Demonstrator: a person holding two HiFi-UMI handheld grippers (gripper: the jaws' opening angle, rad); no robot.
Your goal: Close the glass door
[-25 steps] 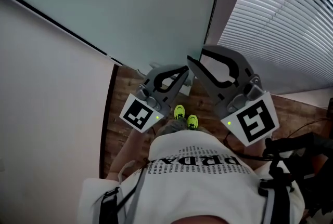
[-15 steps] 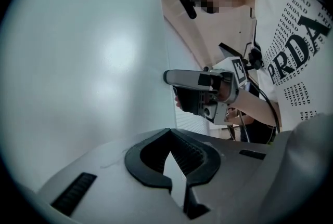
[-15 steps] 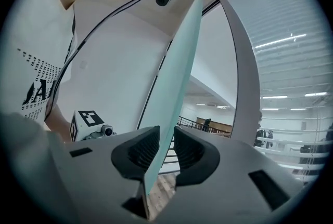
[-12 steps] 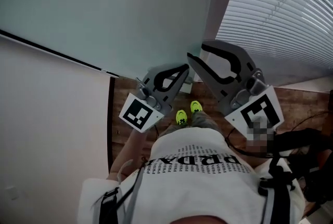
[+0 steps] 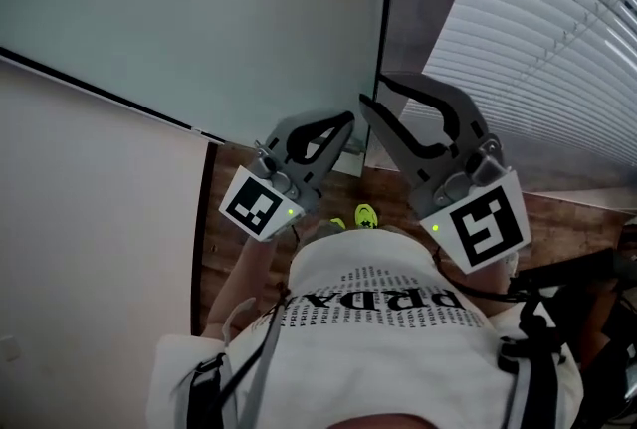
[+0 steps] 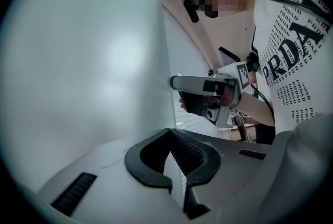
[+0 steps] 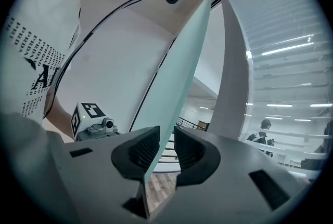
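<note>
The glass door (image 5: pixel 199 9) is a frosted, pale green pane filling the upper left of the head view. Its free vertical edge stands just beside a grey post (image 5: pixel 428 9), with only a thin dark line between them.

Both tongs are on that edge. The right gripper (image 7: pixel 165 147) straddles it with its tongs apart: the pane runs along the left pad, and a strip of wooden floor (image 5: pixel 224 208) shows between the glass and the right pad. The left gripper (image 6: pixel 174 163) is lower down the same edge. The pale sliver of glass fills the space between its ribbed pads, so those tongs look clamped on the pane.

In the head view the two grippers lie close together, marker cubes toward the person's white printed shirt (image 5: pixel 378 337). White slatted blinds (image 5: pixel 537 39) hang beyond the post, a white wall (image 5: pixel 90 238) is on the left, and yellow-green shoes (image 5: pixel 365 215) show on the floor below.
</note>
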